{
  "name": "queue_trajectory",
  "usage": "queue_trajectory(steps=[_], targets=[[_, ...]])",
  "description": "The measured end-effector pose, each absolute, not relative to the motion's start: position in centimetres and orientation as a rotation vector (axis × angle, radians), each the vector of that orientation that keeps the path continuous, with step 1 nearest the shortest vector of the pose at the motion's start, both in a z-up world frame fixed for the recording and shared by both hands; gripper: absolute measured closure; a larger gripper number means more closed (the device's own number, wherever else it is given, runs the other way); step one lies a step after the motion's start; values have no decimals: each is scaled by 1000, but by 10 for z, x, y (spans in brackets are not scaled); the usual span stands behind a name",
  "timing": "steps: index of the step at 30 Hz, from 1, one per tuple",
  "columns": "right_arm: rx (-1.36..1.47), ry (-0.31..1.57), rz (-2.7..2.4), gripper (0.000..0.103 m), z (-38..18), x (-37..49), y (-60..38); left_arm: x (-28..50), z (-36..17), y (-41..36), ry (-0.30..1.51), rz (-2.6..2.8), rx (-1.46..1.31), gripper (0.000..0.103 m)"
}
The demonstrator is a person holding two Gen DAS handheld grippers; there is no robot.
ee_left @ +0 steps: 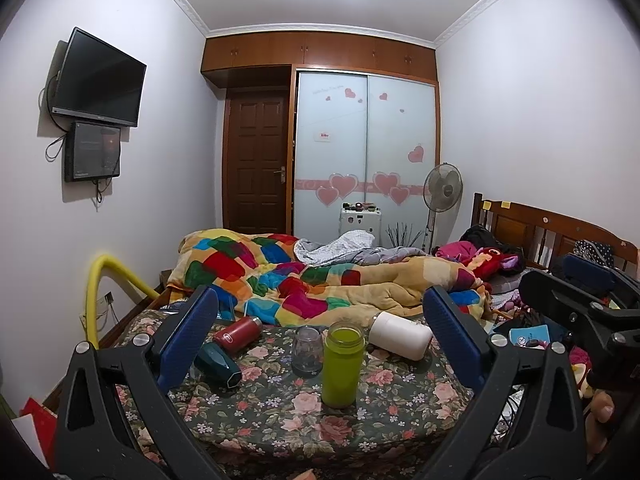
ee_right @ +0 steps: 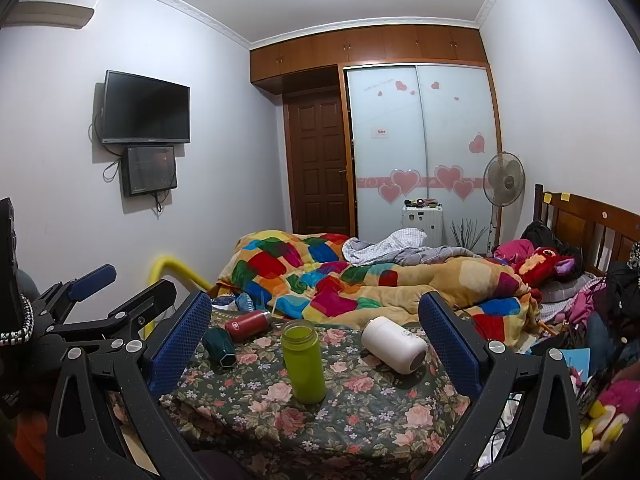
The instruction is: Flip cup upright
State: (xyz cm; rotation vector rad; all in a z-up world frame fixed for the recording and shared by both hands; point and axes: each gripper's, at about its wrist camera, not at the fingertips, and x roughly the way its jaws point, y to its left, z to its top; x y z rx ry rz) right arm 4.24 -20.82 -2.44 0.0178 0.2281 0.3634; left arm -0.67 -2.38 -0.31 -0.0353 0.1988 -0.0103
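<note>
Since 3 vessels lie on their sides on the floral bedcover (ee_left: 280, 412) — the teal cup (ee_left: 218, 362) and red flask (ee_left: 237, 332) toward its far-left corner, the white cup (ee_left: 400, 334) at its far-right edge — I judge those unflipped, while the green bottle (ee_left: 343, 364) stands upright mid-cover. I hold my left gripper (ee_left: 320, 344) and right gripper (ee_right: 316, 346) back, jaws wide apart and empty, framing them to choose.

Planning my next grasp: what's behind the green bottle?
Left wrist view shows a clear glass cup standing behind and left of the green bottle. From the right wrist view the bottle hides it.
</note>
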Motion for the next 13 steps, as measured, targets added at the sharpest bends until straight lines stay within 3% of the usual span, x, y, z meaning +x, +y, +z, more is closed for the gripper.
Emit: queue_trajectory(steps=[13], targets=[[20,249,344,0,-27,51,-201,-2,-11,-11,207,-16,-59,0]])
